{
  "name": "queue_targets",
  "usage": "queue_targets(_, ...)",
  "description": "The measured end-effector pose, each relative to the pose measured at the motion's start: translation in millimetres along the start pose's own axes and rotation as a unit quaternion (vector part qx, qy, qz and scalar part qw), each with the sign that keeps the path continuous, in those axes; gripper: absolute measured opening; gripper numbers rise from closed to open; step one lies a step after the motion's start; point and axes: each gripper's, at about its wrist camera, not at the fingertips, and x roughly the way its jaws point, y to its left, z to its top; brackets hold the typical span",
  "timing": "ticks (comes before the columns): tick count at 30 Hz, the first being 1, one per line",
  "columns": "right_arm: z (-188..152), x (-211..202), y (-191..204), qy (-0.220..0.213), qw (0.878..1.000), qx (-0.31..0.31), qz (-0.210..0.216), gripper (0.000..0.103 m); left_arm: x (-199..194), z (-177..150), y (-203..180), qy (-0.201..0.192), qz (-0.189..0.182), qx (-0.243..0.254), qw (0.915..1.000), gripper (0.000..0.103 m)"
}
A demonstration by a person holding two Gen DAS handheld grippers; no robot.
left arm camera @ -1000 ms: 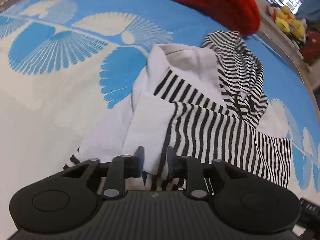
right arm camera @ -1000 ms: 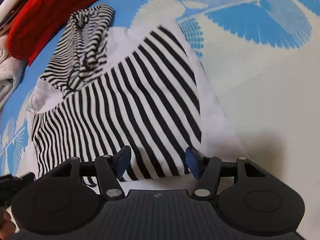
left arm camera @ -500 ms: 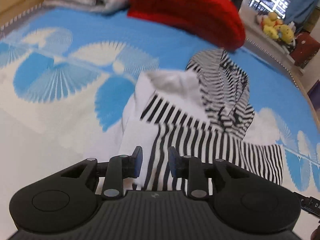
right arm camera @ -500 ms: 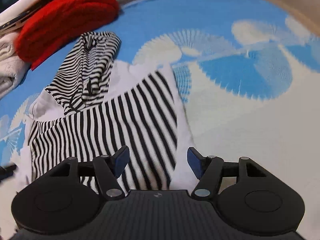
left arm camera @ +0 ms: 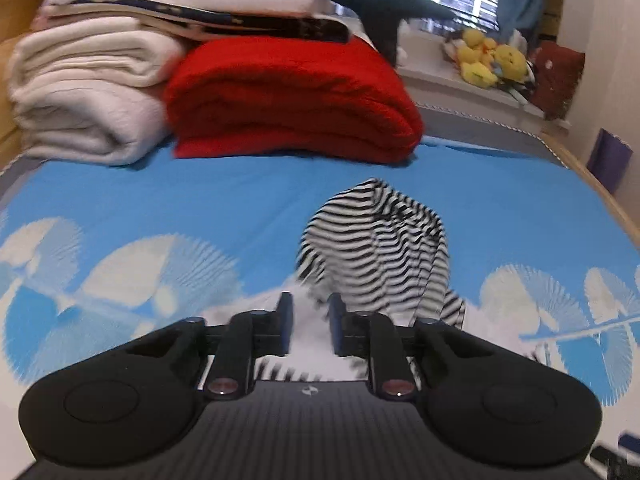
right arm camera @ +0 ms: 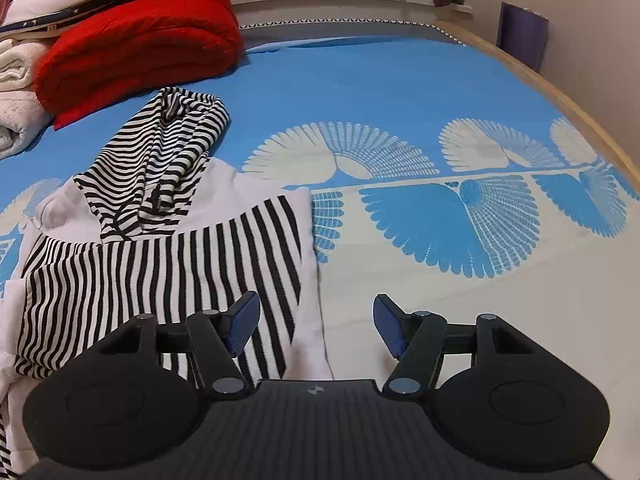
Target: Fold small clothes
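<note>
I take the folded red blanket [right arm camera: 140, 40] as my landmark. The striped hooded top [right arm camera: 160, 232] lies on the blue patterned bedspread [right arm camera: 400, 80] just on the near side of it, hood toward the blanket, the body half-folded with white lining showing.

My left gripper [left arm camera: 308, 320] is closing, its jaws already narrow; through the gap I see only blurred white cloth below, and I cannot tell whether the pads have caught any of it. My right gripper [right arm camera: 316, 320] hangs with its jaws wide apart and nothing between them, over the garment's edge farthest from the blanket.

My worry is the left side: if it closes on empty air, or on one layer only, the fold I judge to be next would drag crooked and undo the part already laid over. The loose hood could also flop out and bulk up the bundle. The right jaws could pinch bedspread along with the hem.
</note>
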Motion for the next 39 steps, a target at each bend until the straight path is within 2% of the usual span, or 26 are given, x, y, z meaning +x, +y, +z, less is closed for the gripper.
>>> queue_targets(3,0.8,1.2,-6.7,-0.006,1.000,0.006,-0.010,0.057,60.7,26.7,-15.0,0.028,-0.005,0.021,0.9994,0.005)
queue_targets(5,2.7,2.2,-12.9,-0.012,1.000,0.012,-0.021,0.050,103.3,41.0,-23.5,0.046,-0.015,0.032,0.9983,0.004)
queue_targets(11,6.1,10.7,-28.0,-0.009,0.999,0.027,-0.039,0.047,212.9,86.2,-44.6,0.048,-0.016,0.052,0.9974,0.005)
queue_targets(13,6.2,13.3,-27.8,-0.009,0.999,0.025,-0.042,0.047,251.3,95.4,-49.3,0.064,-0.016,0.053,0.9964,0.013)
queue_targets(14,5.7,15.2,-26.0,-0.008,0.999,0.021,-0.042,0.047,267.8,98.4,-51.3,0.073,-0.015,0.056,0.9956,0.021)
queue_targets(16,3.3,20.1,-21.3,-0.002,0.999,0.011,-0.037,0.046,294.5,105.9,-50.2,0.069,0.003,0.058,0.9959,0.041)
queue_targets(17,1.8,22.1,-18.7,0.001,0.999,0.005,-0.036,0.046,306.2,109.5,-48.9,0.068,0.016,0.055,0.9960,0.058)
queue_targets(18,0.6,24.1,-16.2,0.002,0.999,-0.003,-0.037,0.046,319.3,112.8,-46.1,0.072,0.029,0.051,0.9957,0.064)
queue_targets(20,0.1,25.9,-14.6,0.006,0.999,-0.008,-0.039,0.046,338.9,117.1,-42.4,0.084,0.054,0.044,0.9940,0.064)
queue_targets(21,-0.3,27.7,-15.5,0.010,0.999,-0.002,-0.037,0.046,345.8,119.1,-42.2,0.087,0.054,0.039,0.9940,0.064)
queue_targets(23,-0.5,30.9,-17.0,0.018,0.999,0.010,-0.032,0.046,355.9,121.3,-41.0,0.092,0.032,0.032,0.9947,0.063)
queue_targets(25,-0.2,31.8,-14.8,0.019,0.999,0.011,-0.033,0.046,360.8,119.5,-40.4,0.102,0.009,0.033,0.9942,0.057)
queue_targets(26,0.2,31.9,-12.9,0.018,0.999,0.009,-0.033,0.046,360.9,117.2,-41.0,0.107,-0.003,0.035,0.9936,0.037)
queue_targets(27,0.4,31.6,-11.7,0.017,0.999,0.008,-0.033,0.046,357.9,114.5,-43.3,0.112,-0.021,0.044,0.9925,0.002)
queue_targets(28,0.8,31.7,-10.8,0.017,0.999,0.009,-0.032,0.046,350.2,111.8,-47.2,0.104,-0.035,0.071,0.9914,0.004)
queue_targets(31,3.1,30.4,-11.9,0.019,0.999,0.020,-0.030,0.046,307.9,106.8,-52.5,0.038,-0.030,0.136,0.9895,0.003)
queue_targets(34,6.5,21.1,-13.3,0.012,0.999,0.035,-0.018,0.046,233.5,95.3,-43.8,-0.014,-0.082,0.132,0.9878,0.003)
queue_targets(36,7.4,15.2,-14.4,0.008,0.999,0.045,-0.008,0.046,164.6,69.0,-46.1,-0.049,-0.131,0.167,0.9759,0.003)
queue_targets(37,8.1,13.2,-15.3,0.007,0.999,0.048,-0.007,0.046,122.2,45.7,-46.3,-0.058,-0.163,0.190,0.9663,0.003)
queue_targets(39,10.7,8.9,-18.7,0.004,0.998,0.063,-0.003,0.046,58.3,-3.1,-42.7,-0.050,-0.205,0.220,0.9525,0.003)
